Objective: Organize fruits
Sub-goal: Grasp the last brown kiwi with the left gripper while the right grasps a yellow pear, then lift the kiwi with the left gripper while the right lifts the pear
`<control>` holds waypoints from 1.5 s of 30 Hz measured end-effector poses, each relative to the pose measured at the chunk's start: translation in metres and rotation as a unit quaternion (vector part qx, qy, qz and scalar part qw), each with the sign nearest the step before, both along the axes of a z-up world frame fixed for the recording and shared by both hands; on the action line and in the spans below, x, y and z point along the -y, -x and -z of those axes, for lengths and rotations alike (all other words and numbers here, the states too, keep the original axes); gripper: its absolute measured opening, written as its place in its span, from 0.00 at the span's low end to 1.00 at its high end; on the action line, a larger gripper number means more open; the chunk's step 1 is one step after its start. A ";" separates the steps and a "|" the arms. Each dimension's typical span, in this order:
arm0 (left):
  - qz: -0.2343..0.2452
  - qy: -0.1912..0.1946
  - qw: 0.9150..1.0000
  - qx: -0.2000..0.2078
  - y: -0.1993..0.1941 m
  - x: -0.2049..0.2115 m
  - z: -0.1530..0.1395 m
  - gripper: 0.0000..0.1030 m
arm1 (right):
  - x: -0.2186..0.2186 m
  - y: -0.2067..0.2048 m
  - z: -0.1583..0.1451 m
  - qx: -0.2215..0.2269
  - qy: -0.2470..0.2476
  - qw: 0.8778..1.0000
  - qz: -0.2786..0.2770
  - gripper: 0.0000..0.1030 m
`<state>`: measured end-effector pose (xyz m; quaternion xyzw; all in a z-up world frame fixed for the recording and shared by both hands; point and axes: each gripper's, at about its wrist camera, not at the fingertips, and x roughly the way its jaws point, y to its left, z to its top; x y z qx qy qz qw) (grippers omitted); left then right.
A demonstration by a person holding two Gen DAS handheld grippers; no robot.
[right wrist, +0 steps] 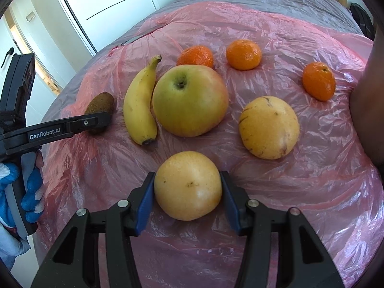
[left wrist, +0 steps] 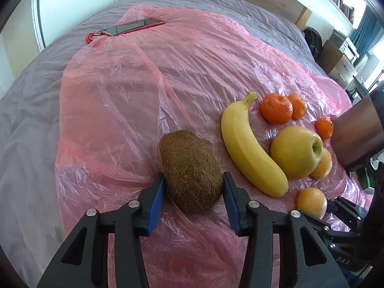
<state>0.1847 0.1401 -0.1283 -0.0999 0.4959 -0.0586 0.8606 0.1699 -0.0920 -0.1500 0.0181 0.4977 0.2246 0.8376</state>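
Note:
A brown kiwi [left wrist: 189, 168] lies on the pink plastic sheet [left wrist: 115, 96], and my left gripper [left wrist: 193, 180] has a blue pad against each side of it. In the right wrist view that gripper [right wrist: 105, 120] shows side-on in front of the kiwi [right wrist: 100, 103]. My right gripper [right wrist: 187, 180] is shut on a round yellow fruit [right wrist: 187, 187] that rests on the sheet. Beyond it lie a banana [right wrist: 139, 100], a green-yellow apple [right wrist: 189, 100], a second yellow fruit [right wrist: 268, 127] and three tangerines [right wrist: 243, 54].
The pink sheet covers a grey bedspread [left wrist: 31, 120]. A phone in a red case [left wrist: 129, 27] lies at the sheet's far left edge. A dark brown object [left wrist: 355, 134] stands at the right, beside the fruit. A gloved hand [right wrist: 31, 192] holds the left gripper.

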 end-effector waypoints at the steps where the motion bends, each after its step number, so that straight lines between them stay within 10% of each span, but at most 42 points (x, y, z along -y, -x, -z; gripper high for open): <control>1: -0.003 0.009 1.000 0.004 0.002 -0.003 -0.002 0.40 | 0.001 0.000 -0.001 0.001 -0.002 1.000 0.000 0.77; 28: 0.028 0.101 0.993 0.044 0.021 -0.008 -0.038 0.33 | 0.020 0.025 -0.023 -0.012 -0.029 0.999 0.009 0.77; 37: 0.047 0.063 0.996 0.034 0.031 0.000 -0.028 0.32 | 0.020 0.030 -0.017 -0.020 -0.018 1.000 0.003 0.77; 45: 0.121 -0.047 0.989 0.070 0.047 0.043 -0.033 0.32 | 0.020 0.029 -0.015 -0.021 -0.017 1.000 0.001 0.77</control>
